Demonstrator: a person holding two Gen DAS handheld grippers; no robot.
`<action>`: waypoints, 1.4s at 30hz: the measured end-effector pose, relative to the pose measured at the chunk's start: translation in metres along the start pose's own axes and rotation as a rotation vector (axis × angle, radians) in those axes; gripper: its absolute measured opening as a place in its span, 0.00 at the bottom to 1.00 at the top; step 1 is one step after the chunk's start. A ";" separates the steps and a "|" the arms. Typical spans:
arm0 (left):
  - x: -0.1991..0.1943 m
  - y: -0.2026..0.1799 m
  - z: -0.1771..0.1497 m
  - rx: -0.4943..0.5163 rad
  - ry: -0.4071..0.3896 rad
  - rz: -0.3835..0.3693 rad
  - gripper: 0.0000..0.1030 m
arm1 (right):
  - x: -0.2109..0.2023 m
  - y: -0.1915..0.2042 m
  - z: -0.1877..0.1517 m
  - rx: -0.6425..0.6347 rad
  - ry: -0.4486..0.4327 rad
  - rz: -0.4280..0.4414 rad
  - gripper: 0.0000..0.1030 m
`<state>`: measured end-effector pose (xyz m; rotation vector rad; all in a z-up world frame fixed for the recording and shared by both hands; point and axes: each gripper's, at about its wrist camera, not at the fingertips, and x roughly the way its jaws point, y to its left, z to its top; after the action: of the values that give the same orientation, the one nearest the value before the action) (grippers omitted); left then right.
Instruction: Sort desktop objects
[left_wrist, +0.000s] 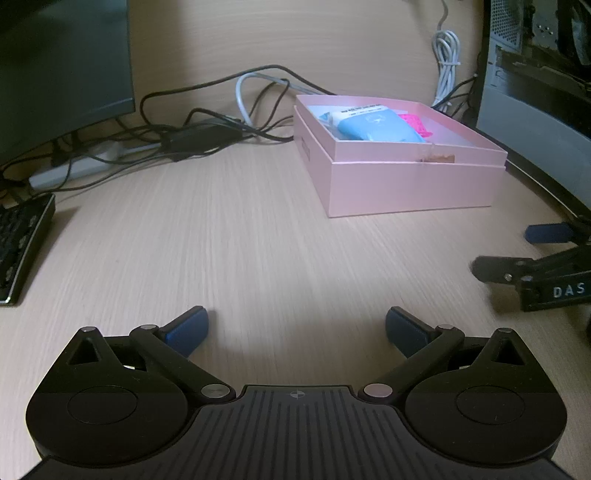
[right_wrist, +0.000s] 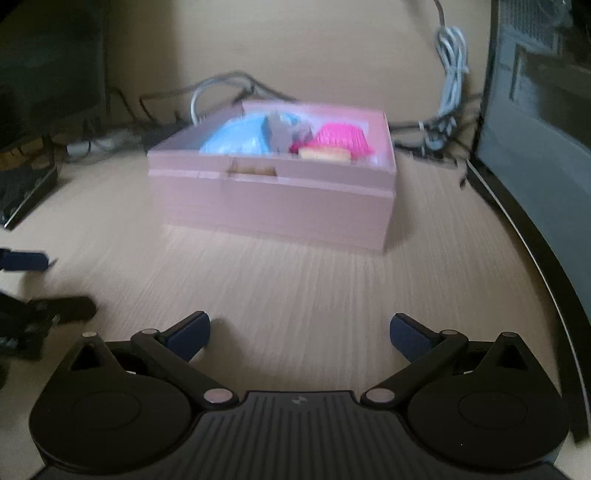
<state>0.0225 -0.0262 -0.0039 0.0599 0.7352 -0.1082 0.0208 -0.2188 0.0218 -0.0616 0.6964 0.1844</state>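
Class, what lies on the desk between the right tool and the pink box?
Nothing: bare desk runs from the right tool to the pink box, seen in the right wrist view.

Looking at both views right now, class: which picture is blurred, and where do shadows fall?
Right wrist view: motion-smeared, the pink box soft-edged. Left wrist view: sharp, wood grain crisp; a shadow lies on the desk between the left tool's fingers.

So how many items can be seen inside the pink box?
3 at least: a light blue pouch left, a hot pink item right, a small tan piece near the front wall. More may lie hidden underneath.
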 end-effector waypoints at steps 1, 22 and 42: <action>0.000 0.001 0.000 0.000 0.000 -0.001 1.00 | 0.002 0.000 0.001 0.000 -0.002 -0.001 1.00; 0.001 0.006 0.000 0.003 -0.004 -0.008 1.00 | 0.004 -0.001 0.002 0.002 -0.001 -0.001 1.00; 0.000 0.008 0.000 0.007 -0.006 -0.011 1.00 | 0.004 0.000 0.001 0.002 -0.001 -0.001 1.00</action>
<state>0.0240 -0.0184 -0.0037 0.0619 0.7288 -0.1218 0.0247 -0.2184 0.0203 -0.0595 0.6959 0.1828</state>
